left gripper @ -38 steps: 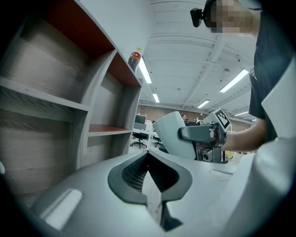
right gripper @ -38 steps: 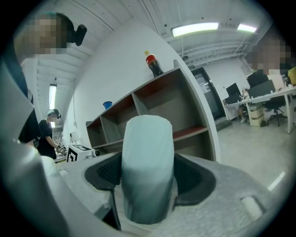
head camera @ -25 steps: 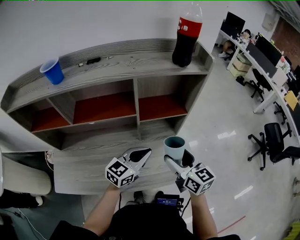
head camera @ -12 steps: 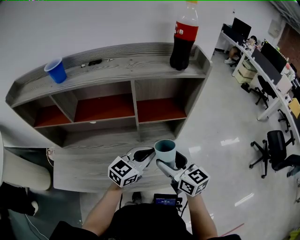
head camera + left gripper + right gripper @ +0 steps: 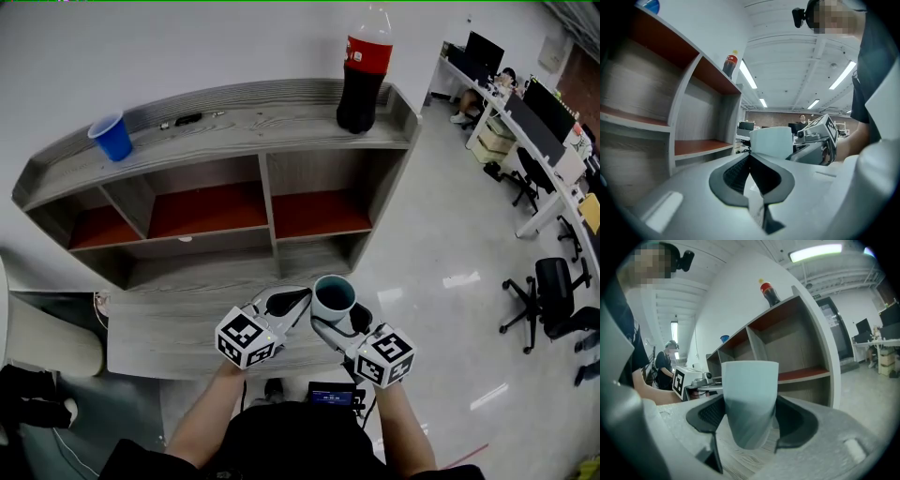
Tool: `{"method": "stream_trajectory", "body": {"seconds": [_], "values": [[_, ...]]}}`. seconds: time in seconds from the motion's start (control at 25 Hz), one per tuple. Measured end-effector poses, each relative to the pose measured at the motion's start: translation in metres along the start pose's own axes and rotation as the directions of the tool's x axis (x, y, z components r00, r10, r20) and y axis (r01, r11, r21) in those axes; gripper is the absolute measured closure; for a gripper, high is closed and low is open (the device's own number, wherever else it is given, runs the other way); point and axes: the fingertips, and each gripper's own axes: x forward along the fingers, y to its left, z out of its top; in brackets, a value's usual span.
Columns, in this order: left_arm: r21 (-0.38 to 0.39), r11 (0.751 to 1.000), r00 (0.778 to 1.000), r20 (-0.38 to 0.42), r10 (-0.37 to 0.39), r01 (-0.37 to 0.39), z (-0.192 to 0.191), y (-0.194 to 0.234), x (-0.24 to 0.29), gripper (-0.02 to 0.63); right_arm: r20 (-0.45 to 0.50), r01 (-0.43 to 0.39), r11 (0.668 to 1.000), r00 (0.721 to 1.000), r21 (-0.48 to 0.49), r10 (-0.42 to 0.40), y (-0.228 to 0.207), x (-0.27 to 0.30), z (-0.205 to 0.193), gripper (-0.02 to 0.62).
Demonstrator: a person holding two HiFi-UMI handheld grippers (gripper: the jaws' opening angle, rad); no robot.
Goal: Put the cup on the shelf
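A pale blue-grey cup (image 5: 333, 297) stands upright between the jaws of my right gripper (image 5: 336, 314), which is shut on it; in the right gripper view the cup (image 5: 749, 401) fills the gap between the dark pads. My left gripper (image 5: 286, 302) hangs just left of it, jaws shut with nothing between them (image 5: 751, 161); the cup (image 5: 771, 141) shows beyond its tips. Both hover over the lowest board of a grey wooden shelf (image 5: 262, 122) with red-backed compartments.
On the shelf top stand a blue plastic cup (image 5: 113, 139) at the left and a cola bottle (image 5: 360, 70) at the right, with small dark items (image 5: 187, 119) between. Office desks and chairs (image 5: 553, 291) lie to the right. A pale seat (image 5: 47, 352) sits at left.
My right gripper has carried the cup leftward, closer to the left gripper. The left gripper has hardly moved. The view has shifted slightly.
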Motion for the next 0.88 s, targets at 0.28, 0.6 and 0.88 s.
{"method": "stream_trajectory", "body": {"seconds": [0.28, 0.6, 0.88], "values": [[-0.001, 1.0, 1.0, -0.004, 0.002, -0.002, -0.003, 0.0, -0.001, 0.604, 0.044, -0.013, 1.0, 0.999, 0.024, 0.012, -0.003, -0.002, 0.01, 0.259], [0.008, 1.0, 1.0, -0.002, 0.023, -0.023, 0.001, 0.009, -0.004, 0.604, 0.076, -0.015, 1.0, 0.997, 0.021, 0.013, -0.011, 0.001, 0.024, 0.261], [0.04, 0.997, 0.998, 0.017, 0.059, -0.06, 0.02, 0.027, -0.006, 0.604, 0.084, -0.017, 0.999, 0.996, -0.028, 0.019, -0.021, 0.014, 0.045, 0.261]]}}
